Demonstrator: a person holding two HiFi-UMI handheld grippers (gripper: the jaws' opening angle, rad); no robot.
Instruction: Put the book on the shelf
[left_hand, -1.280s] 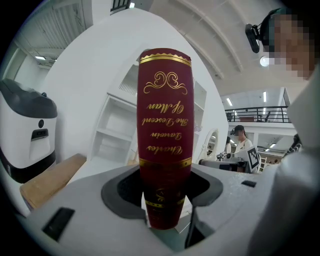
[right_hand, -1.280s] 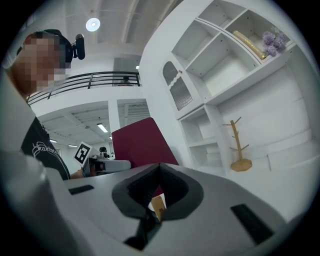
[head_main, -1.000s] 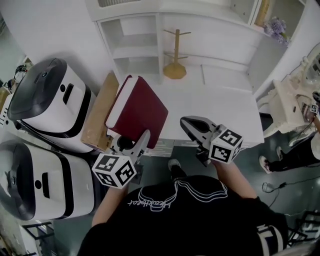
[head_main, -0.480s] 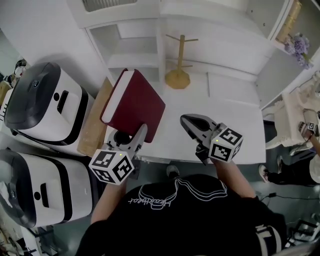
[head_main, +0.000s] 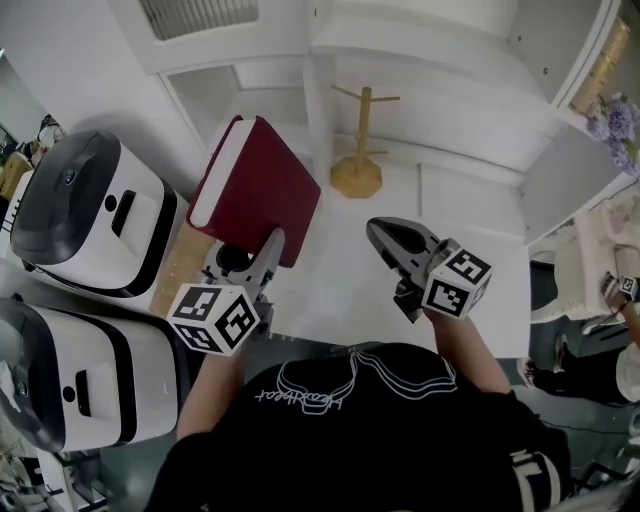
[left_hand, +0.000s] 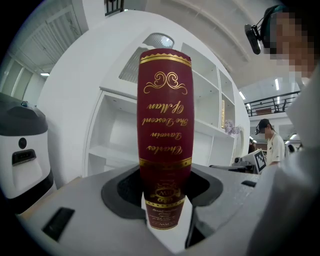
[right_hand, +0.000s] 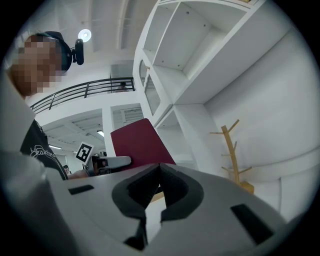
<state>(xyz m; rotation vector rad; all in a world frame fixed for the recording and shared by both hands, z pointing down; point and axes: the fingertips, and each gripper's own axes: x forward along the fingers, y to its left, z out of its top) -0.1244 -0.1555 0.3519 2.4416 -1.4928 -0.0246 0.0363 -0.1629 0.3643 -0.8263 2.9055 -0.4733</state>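
Head view: the left gripper (head_main: 248, 258), clamped on the spine end of the dark red book (head_main: 255, 185), has carried it up from the table (head_main: 450, 215) edge toward the open white shelf (head_main: 230, 90), so shelving looks close. The right gripper (head_main: 388, 238) hangs closed and empty

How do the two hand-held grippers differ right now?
The left gripper has its jaws clamped on the red book; the right gripper has its jaws shut on nothing. The left gripper is by the white desk's left edge; the right gripper hangs over its middle. Both carry a marker cube.
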